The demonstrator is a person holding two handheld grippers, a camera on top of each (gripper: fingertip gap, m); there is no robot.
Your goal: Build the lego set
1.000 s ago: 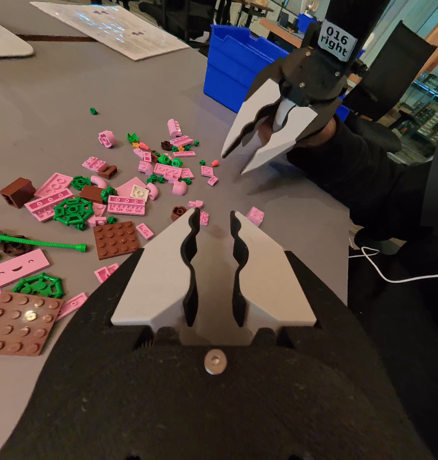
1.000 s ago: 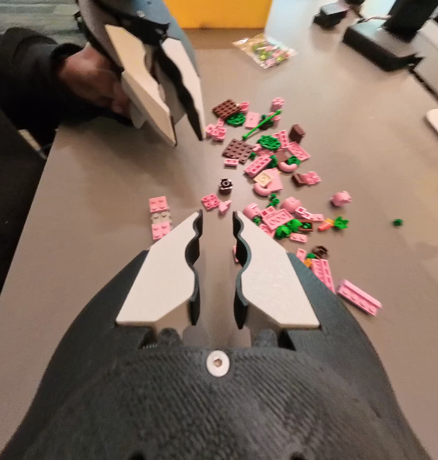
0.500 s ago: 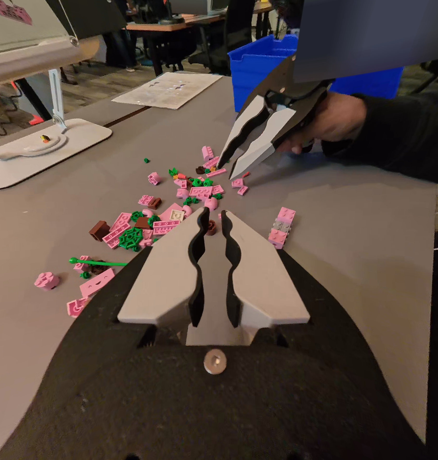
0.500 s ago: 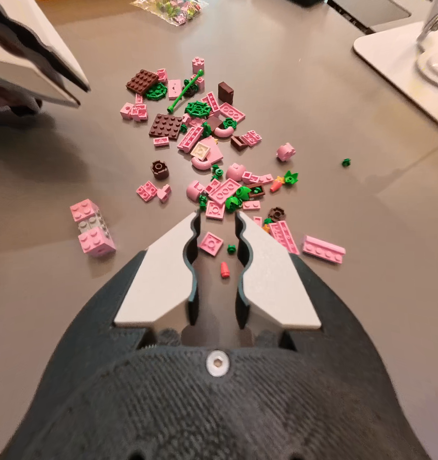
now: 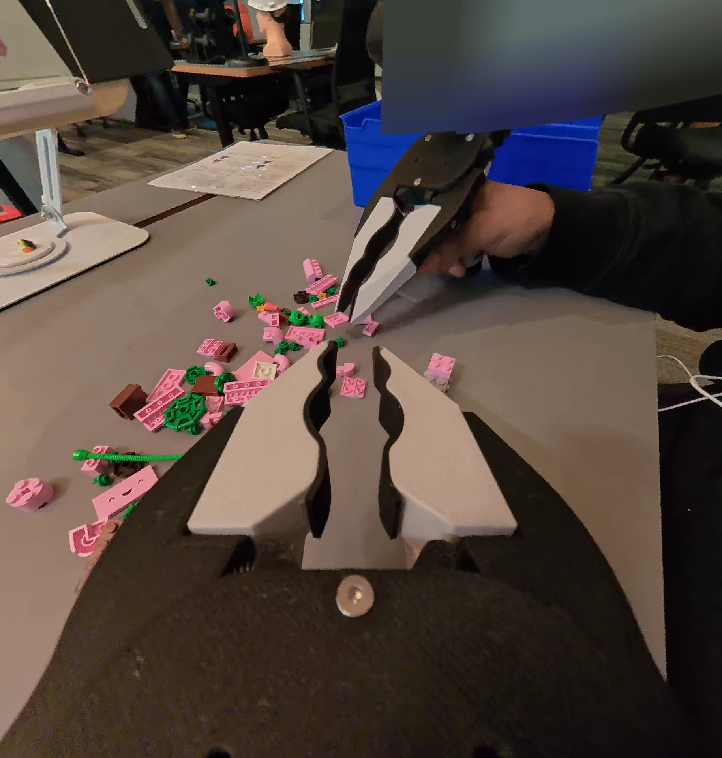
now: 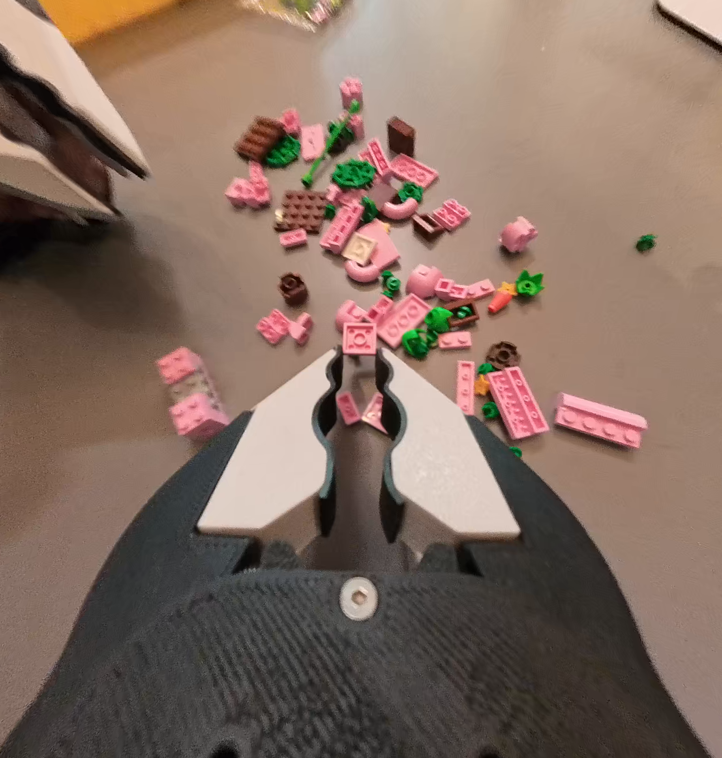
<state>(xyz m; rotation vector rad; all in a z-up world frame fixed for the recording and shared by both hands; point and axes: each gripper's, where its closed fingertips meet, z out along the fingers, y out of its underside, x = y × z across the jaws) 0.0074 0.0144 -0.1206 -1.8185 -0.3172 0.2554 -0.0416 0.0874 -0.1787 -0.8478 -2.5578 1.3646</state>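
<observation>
- Left gripper (image 5: pixel 354 349): jaws apart, empty, above the grey table (image 5: pixel 515 410).
- Right gripper (image 6: pixel 359 352): fingertips clamp one pink square plate (image 6: pixel 359 338).
- Beyond it: two brown studded plates (image 6: pixel 302 211), two green web pieces (image 6: pixel 353 173), scattered.

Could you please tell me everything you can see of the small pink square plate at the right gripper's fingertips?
The pink square plate is a small, flat, plastic-looking piece with one round stud centred on top. It sits between the tips of the right gripper, which close on its near edge. It looks lifted and tilted toward the camera, though motion blur hides the details.
</observation>
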